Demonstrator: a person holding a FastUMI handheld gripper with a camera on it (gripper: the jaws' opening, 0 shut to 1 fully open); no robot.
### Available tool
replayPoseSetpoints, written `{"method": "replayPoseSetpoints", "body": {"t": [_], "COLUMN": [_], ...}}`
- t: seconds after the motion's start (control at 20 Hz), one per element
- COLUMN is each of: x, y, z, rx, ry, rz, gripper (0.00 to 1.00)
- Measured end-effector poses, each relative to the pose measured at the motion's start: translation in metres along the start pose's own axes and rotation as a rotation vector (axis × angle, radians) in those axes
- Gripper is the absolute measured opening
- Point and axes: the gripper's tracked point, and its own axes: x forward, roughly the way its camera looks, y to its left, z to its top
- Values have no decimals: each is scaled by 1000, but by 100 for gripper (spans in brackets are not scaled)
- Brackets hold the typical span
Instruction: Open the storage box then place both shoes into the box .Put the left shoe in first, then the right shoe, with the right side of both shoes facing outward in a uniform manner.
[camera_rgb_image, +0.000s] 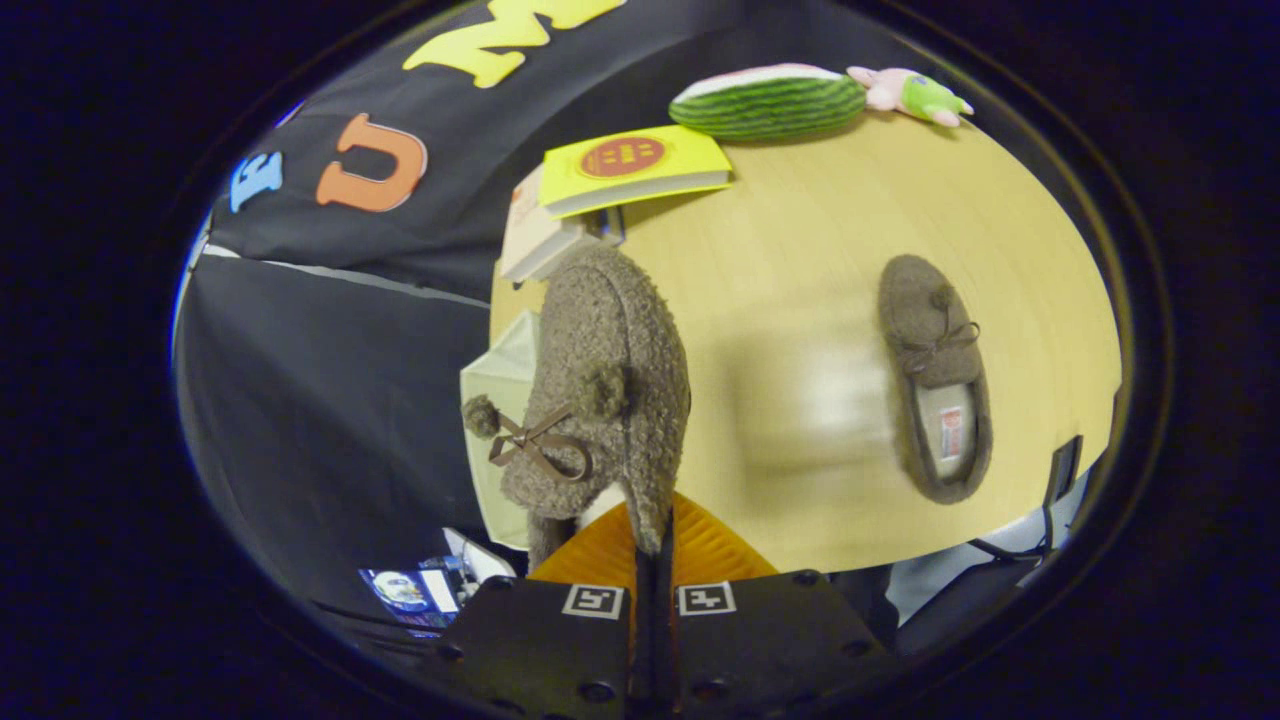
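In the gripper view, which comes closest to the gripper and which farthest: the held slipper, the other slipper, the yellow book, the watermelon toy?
1. Held slipper, pinched between the gripper's fingers.
2. Other slipper, lying on the table.
3. Yellow book, beyond.
4. Watermelon toy, at the far edge.

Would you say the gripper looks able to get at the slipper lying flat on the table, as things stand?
Probably not yet: the gripper is shut on the fuzzy brown slipper it carries, so its fingers are occupied. The other slipper lies alone on bare wooden table, with nothing around it, so the way looks free once released.
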Motion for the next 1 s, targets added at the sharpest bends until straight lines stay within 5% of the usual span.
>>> {"method": "replayPoseSetpoints", "body": {"t": [0.2, 0.45, 1.0], "x": [6, 78, 214], "y": [88, 146, 124], "z": [-7, -21, -58], "rx": [-84, -98, -69], "ry": [-9, 33, 160], "rz": [57, 31, -153], "gripper": [6, 7, 7]}}
